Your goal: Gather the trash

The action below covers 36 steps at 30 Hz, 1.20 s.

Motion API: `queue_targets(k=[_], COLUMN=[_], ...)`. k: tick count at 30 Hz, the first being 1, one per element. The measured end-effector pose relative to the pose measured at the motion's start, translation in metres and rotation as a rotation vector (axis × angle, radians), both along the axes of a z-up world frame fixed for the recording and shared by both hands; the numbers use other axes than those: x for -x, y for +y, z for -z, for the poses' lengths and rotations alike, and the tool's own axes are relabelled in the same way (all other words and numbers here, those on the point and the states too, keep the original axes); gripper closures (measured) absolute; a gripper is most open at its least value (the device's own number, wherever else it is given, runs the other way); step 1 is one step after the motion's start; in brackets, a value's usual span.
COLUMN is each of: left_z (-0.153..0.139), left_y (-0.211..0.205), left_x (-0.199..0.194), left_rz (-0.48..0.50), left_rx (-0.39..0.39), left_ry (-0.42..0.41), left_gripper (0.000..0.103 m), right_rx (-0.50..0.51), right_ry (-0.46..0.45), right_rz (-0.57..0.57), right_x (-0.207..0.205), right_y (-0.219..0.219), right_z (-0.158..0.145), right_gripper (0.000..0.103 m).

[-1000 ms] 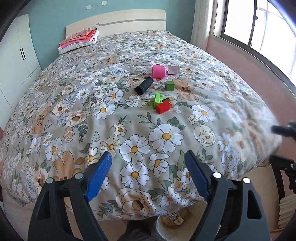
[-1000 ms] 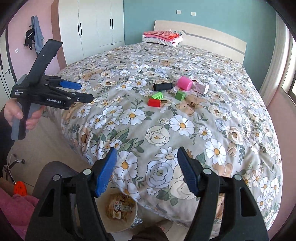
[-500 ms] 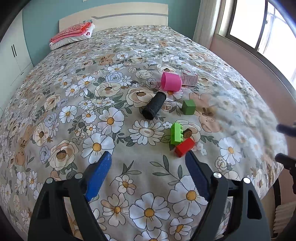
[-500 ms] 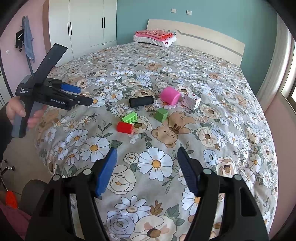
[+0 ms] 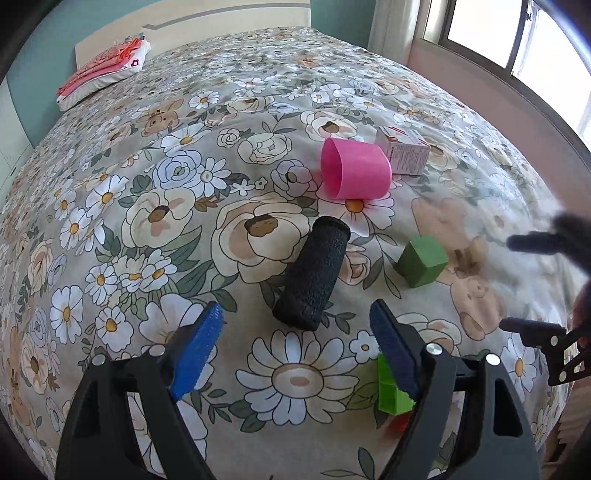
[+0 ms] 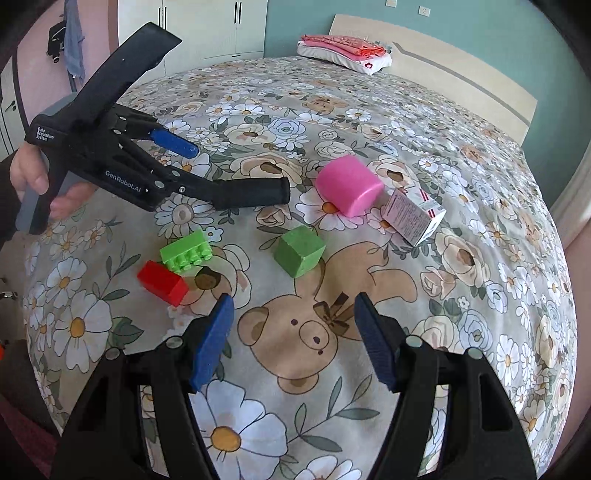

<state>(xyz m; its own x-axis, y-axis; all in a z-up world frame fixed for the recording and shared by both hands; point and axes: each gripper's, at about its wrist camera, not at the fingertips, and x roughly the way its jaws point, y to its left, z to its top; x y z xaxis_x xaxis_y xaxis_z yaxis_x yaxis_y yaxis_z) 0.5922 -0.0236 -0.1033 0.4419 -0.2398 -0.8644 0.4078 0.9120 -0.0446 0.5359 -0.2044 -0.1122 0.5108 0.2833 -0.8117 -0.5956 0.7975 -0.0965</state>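
Note:
A black foam roll lies on the floral bedspread just ahead of my open left gripper, between its fingers' line. Behind it lie a pink cup on its side and a small carton. A green cube sits to the right. My open right gripper hovers just short of the green cube. A green studded brick and a red block lie to its left. The left gripper shows there beside the black roll.
The bed fills both views. A folded pink pillow lies by the headboard. White wardrobes stand behind on the left. A window lines the right wall.
Both grippers have moved forward over the bed toward the objects. The bin by the bed's foot has dropped out of view. Both stay open.

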Motion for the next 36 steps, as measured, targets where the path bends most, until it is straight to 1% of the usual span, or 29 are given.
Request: queue_targets(k=[2,4,7,9,15,16,17,18,19,20,21,22,23,25,27,30,33,36], left_z=[0.007,0.016,0.03,0.037,0.041,0.041,0.041,0.041,0.04,0.04,0.039,0.04,0.039,0.038,0.036,0.031,0.017,-0.003], left_y=[-0.004,-0.011,-0.02,-0.024,-0.03,-0.031,-0.032,-0.034,-0.035,-0.035,-0.035,-0.036,-0.036,-0.036,-0.036,-0.034,-0.031,-0.029], left_x=[-0.014,-0.024,-0.034,-0.038,-0.045,-0.044,-0.043,-0.042,-0.041,-0.04,-0.04,-0.039,-0.039,-0.037,-0.036,-0.034,-0.027,-0.018], left_rz=[0.02,0.046,0.076,0.092,0.102,0.106,0.112,0.119,0.122,0.123,0.122,0.118,0.113,0.105,0.091,0.068,0.046,0.026], left_rx=[0.009,0.002,-0.043,-0.052,-0.035,-0.036,-0.042,-0.044,-0.04,-0.037,-0.036,-0.036,-0.038,-0.04,-0.04,-0.032,-0.025,-0.016], left_ry=[0.02,0.037,0.056,0.067,0.058,0.056,0.05,0.044,0.043,0.043,0.045,0.048,0.049,0.05,0.069,0.092,0.081,0.061], left_gripper=[0.019,0.019,0.019,0.019,0.02,0.021,0.03,0.04,0.043,0.048,0.052,0.054,0.062,0.063,0.064,0.065,0.065,0.065], right_rx=[0.004,0.001,0.014,0.018,-0.027,-0.033,-0.036,-0.046,-0.053,-0.065,-0.08,-0.081,-0.079,-0.079,-0.077,-0.071,-0.083,-0.077], right_ry=[0.016,0.041,0.064,0.081,0.111,0.119,0.117,0.117,0.126,0.138,0.152,0.154,0.149,0.146,0.149,0.131,0.112,0.075], right_rz=[-0.022,-0.061,-0.117,-0.149,-0.212,-0.221,-0.227,-0.237,-0.245,-0.251,-0.26,-0.258,-0.255,-0.254,-0.253,-0.236,-0.215,-0.193], right_x=[-0.017,-0.031,-0.048,-0.059,-0.079,-0.08,-0.08,-0.079,-0.08,-0.08,-0.079,-0.078,-0.077,-0.073,-0.069,-0.06,-0.051,-0.039], right_y=[0.001,0.002,0.008,0.012,0.019,0.02,0.021,0.021,0.022,0.022,0.022,0.022,0.022,0.024,0.024,0.022,0.017,0.014], right_z=[0.011,0.02,0.031,0.038,0.045,0.046,0.047,0.047,0.047,0.047,0.047,0.047,0.047,0.045,0.043,0.035,0.02,-0.002], right_gripper=[0.035,0.035,0.035,0.035,0.035,0.035,0.035,0.038,0.041,0.048,0.058,0.061,0.063,0.065,0.071,0.071,0.071,0.071])
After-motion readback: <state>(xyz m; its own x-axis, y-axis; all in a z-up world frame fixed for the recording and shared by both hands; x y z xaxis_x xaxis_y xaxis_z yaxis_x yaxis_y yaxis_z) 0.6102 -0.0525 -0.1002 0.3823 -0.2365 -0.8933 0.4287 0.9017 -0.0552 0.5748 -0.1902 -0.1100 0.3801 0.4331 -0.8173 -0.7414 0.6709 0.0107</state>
